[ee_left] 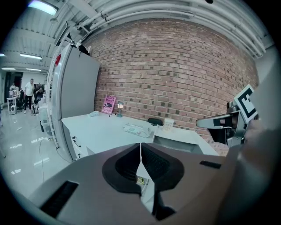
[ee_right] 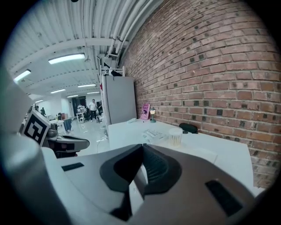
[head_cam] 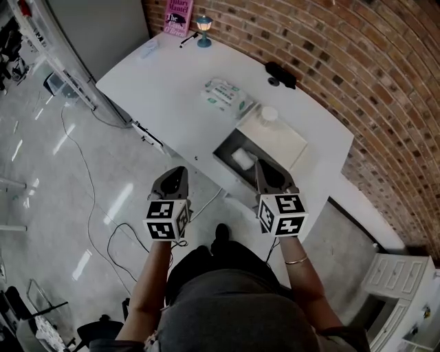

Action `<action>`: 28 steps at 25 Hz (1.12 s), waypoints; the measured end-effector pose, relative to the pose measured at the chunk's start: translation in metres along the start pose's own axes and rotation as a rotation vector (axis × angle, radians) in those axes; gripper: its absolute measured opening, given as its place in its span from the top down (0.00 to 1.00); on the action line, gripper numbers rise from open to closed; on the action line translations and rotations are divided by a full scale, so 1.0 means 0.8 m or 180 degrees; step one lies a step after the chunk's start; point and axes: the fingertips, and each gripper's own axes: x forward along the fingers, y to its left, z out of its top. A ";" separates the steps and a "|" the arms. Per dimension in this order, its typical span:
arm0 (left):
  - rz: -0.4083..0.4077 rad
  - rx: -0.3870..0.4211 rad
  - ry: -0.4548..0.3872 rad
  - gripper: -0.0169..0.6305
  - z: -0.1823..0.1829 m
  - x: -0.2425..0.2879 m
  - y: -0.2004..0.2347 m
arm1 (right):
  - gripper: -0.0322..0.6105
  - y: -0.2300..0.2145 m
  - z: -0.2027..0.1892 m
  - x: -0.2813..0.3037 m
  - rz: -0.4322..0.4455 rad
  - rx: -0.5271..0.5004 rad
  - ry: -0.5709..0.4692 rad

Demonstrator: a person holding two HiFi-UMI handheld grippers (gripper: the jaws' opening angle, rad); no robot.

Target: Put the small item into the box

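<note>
An open grey box [head_cam: 227, 147] sits at the near edge of the white table [head_cam: 172, 82], its white lid [head_cam: 282, 139] lying back behind it. A small white item [head_cam: 242, 159] rests inside the box. My right gripper [head_cam: 258, 165] is shut with nothing between its jaws, its tip just above the box's near right side. In the right gripper view its jaws [ee_right: 142, 148] meet. My left gripper [head_cam: 180, 170] hangs off the table's near edge, left of the box, also shut and empty; the left gripper view shows its jaws [ee_left: 140, 147] touching.
A round white jar of cotton swabs [head_cam: 268, 115] stands behind the lid. A wet-wipes pack [head_cam: 225, 95] lies mid-table, a black object [head_cam: 280, 74] by the brick wall, a small lamp [head_cam: 203, 31] and a pink book [head_cam: 177, 17] at the far end. Cables [head_cam: 117, 234] cross the floor.
</note>
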 end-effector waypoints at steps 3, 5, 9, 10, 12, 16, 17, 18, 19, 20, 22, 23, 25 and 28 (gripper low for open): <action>-0.0018 0.0016 -0.0012 0.93 0.002 0.002 -0.002 | 0.94 -0.002 0.005 -0.008 -0.0018 0.0032 -0.0074; -0.0029 0.0024 -0.0023 0.93 0.005 0.004 -0.004 | 0.95 -0.004 0.007 -0.012 -0.0025 0.0063 -0.0107; -0.0048 0.0039 -0.0046 0.93 0.011 0.005 -0.006 | 0.95 -0.007 0.008 -0.022 -0.0029 0.0198 -0.0168; -0.0053 0.0041 -0.0052 0.93 0.011 0.006 -0.007 | 0.95 -0.008 0.008 -0.024 -0.0033 0.0230 -0.0189; -0.0060 0.0042 -0.0061 0.93 0.012 0.006 -0.007 | 0.95 -0.011 0.008 -0.029 -0.0057 0.0259 -0.0232; -0.0078 0.0045 -0.0065 0.93 0.013 0.006 -0.009 | 0.95 -0.016 0.008 -0.037 -0.0113 0.0279 -0.0284; -0.0082 0.0048 -0.0064 0.93 0.013 0.006 -0.010 | 0.95 -0.017 0.008 -0.039 -0.0122 0.0290 -0.0293; -0.0086 0.0050 -0.0063 0.93 0.013 0.006 -0.010 | 0.95 -0.018 0.007 -0.041 -0.0130 0.0295 -0.0300; -0.0090 0.0052 -0.0063 0.93 0.013 0.006 -0.010 | 0.95 -0.019 0.007 -0.042 -0.0140 0.0293 -0.0304; -0.0095 0.0053 -0.0064 0.93 0.013 0.006 -0.011 | 0.95 -0.020 0.006 -0.044 -0.0151 0.0289 -0.0309; -0.0103 0.0055 -0.0065 0.93 0.012 0.006 -0.011 | 0.95 -0.021 0.004 -0.046 -0.0173 0.0293 -0.0319; -0.0106 0.0058 -0.0066 0.93 0.012 0.006 -0.011 | 0.95 -0.022 0.003 -0.048 -0.0183 0.0300 -0.0323; -0.0115 0.0062 -0.0069 0.93 0.012 0.006 -0.012 | 0.95 -0.023 0.002 -0.050 -0.0204 0.0304 -0.0329; -0.0127 0.0064 -0.0074 0.93 0.012 0.007 -0.013 | 0.95 -0.024 0.001 -0.053 -0.0240 0.0290 -0.0332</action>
